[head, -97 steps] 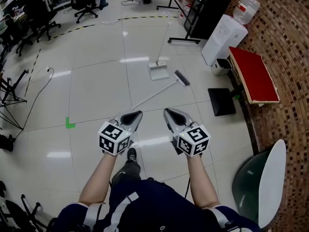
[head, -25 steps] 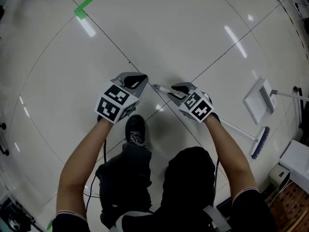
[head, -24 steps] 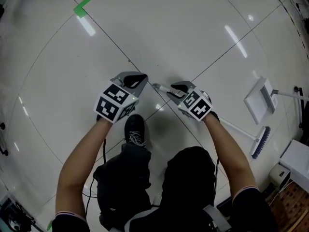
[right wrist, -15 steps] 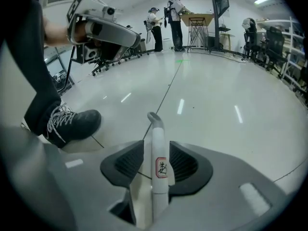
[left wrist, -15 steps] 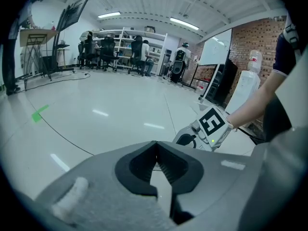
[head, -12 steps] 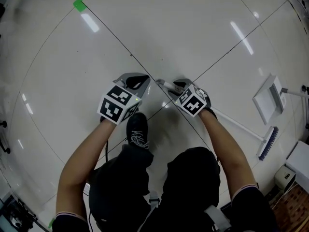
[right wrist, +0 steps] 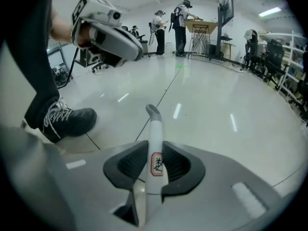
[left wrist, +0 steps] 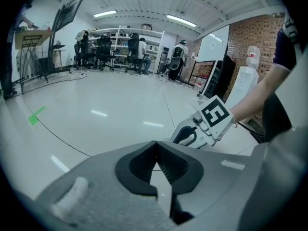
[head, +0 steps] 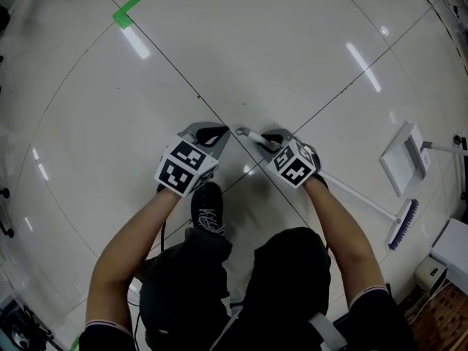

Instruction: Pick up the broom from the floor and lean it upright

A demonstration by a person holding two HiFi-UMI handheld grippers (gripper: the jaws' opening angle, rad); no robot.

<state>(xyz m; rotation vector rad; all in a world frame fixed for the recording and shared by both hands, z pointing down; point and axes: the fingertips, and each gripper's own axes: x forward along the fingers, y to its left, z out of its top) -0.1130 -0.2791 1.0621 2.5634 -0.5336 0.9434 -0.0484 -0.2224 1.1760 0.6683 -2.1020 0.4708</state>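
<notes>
A glossy white tiled floor with dark joint lines is shown in an open workroom, and a brick wall is seen in the left gripper view. A dustpan lies at the right, a shoe is planted at centre, and a green tape mark is stuck at upper left. The broom is laid diagonally, with its bristle head at lower right near the dustpan and its hooked handle end toward centre. Near that end the handle is clamped between the closing jaws of the right gripper. The left gripper is held closed and empty alongside.
</notes>
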